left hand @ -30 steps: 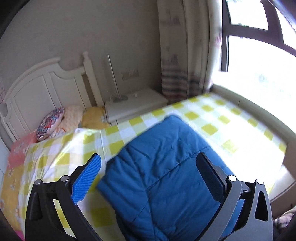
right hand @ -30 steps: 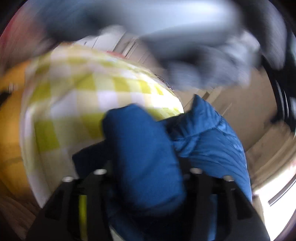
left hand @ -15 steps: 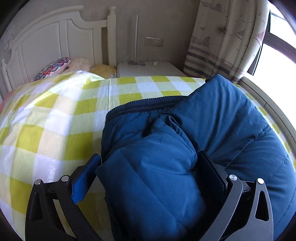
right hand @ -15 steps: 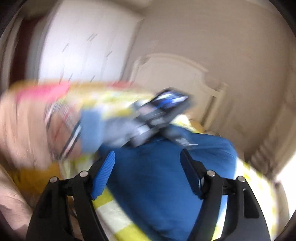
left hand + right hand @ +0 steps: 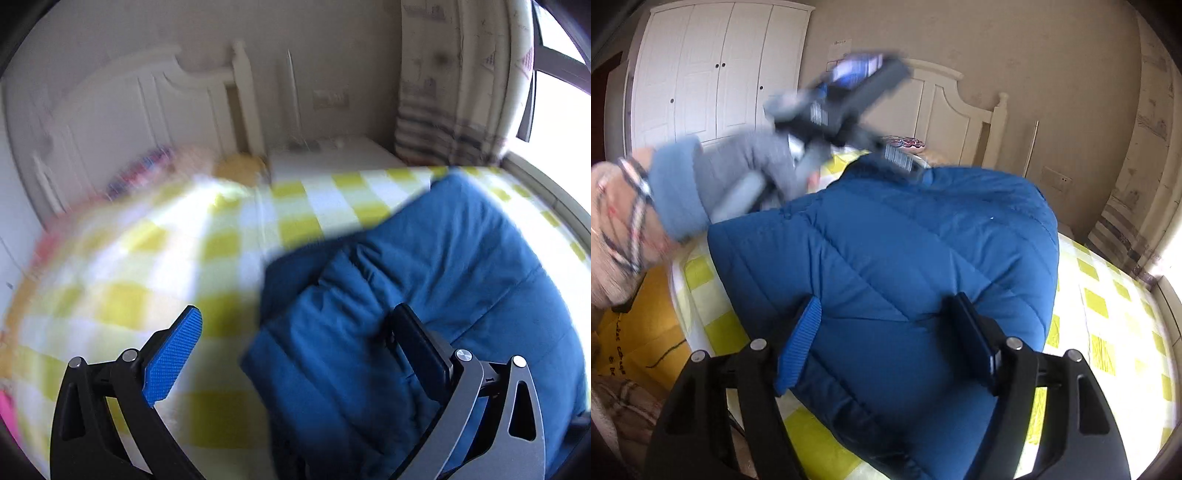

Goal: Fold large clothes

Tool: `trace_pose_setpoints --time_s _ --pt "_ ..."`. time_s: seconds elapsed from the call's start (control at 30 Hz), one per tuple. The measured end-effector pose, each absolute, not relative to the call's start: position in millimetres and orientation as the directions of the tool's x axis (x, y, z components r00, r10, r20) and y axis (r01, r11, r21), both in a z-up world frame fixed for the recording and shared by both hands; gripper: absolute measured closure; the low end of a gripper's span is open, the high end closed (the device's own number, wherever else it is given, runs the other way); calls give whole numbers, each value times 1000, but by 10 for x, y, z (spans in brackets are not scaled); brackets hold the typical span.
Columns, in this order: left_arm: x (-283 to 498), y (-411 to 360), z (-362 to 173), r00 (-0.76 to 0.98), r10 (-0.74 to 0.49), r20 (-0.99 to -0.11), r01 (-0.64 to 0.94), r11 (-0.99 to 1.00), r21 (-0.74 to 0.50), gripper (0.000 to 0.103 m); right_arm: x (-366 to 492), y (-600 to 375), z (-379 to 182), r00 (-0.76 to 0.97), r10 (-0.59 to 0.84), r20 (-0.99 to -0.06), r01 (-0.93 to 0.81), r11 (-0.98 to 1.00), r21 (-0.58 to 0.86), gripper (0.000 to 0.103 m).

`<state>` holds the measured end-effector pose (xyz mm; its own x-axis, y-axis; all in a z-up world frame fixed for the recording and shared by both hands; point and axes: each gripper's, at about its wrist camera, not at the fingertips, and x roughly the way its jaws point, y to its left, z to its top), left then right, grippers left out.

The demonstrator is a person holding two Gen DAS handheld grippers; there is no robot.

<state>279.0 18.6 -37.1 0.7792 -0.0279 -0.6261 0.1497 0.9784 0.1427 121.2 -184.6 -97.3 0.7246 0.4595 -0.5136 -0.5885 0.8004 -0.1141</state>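
A blue quilted jacket (image 5: 424, 288) lies folded in a thick bundle on the yellow-and-white checked bed sheet (image 5: 155, 266). My left gripper (image 5: 295, 343) is open and empty above the jacket's left edge; its right finger hangs over the fabric. In the right wrist view the jacket (image 5: 905, 251) fills the middle, and my right gripper (image 5: 886, 332) is open and empty just above it. The left gripper (image 5: 846, 96), held in a gloved hand, shows blurred beyond the jacket's far edge.
A white headboard (image 5: 122, 122) and pillows (image 5: 147, 173) stand at the bed's head, with a white nightstand (image 5: 332, 158) beside it. A curtain (image 5: 454, 92) and window are at right. A white wardrobe (image 5: 713, 66) stands far left in the right wrist view.
The right gripper let go of the jacket and opened above it. The left gripper pulled up and back from the bundle, still open. Both cameras swung.
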Motion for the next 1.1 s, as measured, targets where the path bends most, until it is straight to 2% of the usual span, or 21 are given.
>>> trace_pose_setpoints --time_s 0.1,0.2,0.3,0.37,0.4,0.43,0.47,0.6,0.73,0.8,0.87,0.97,1.1 --pt "2656 127 69 830 -65 -555 137 987 89 4 1232 -1775 -985 724 460 -515 -591 798 -117 30" --pt "2695 -109 278 822 -115 -558 176 983 57 4 1202 -1785 -970 725 458 -514 -590 798 -122 30" --pt "2954 -358 0 748 -95 -657 184 981 68 4 1134 -1782 -948 726 461 -511 -592 796 -123 30" --pt "3247 -421 -607 633 -12 -774 168 978 122 4 1014 -1777 -900 725 468 -505 -598 791 -125 30" --pt "3331 -373 -783 597 -52 -801 182 981 72 4 937 -1745 -894 727 478 -493 -606 784 -133 30" --pt "3375 -212 -837 583 -113 -804 156 987 -25 4 914 -1734 -883 727 481 -490 -613 776 -147 30" --pt "3386 -121 -829 578 -129 -806 133 989 -63 4 907 -1730 -872 722 484 -494 -620 769 -153 30" --pt "3307 -37 -840 609 -122 -784 123 991 -58 4 964 -1923 -694 681 543 -492 -668 736 -113 32" --pt "3288 41 -831 619 -155 -770 115 988 -106 4 1273 -2344 -465 754 508 -416 -589 803 -86 33" --pt "3269 85 -819 628 -162 -761 107 987 -123 4 1618 -2544 -381 768 497 -404 -561 827 -47 48" --pt "3251 89 -813 634 -163 -756 92 987 -135 4 1956 -2606 -353 768 477 -429 -543 839 -39 51" --pt "3210 185 -795 661 -134 -739 32 988 -151 4 2635 -2598 -341 728 480 -489 -544 839 14 63" --pt "3195 398 -826 670 -130 -731 -44 976 -215 4 3382 -2334 -368 673 502 -542 -574 817 44 64"
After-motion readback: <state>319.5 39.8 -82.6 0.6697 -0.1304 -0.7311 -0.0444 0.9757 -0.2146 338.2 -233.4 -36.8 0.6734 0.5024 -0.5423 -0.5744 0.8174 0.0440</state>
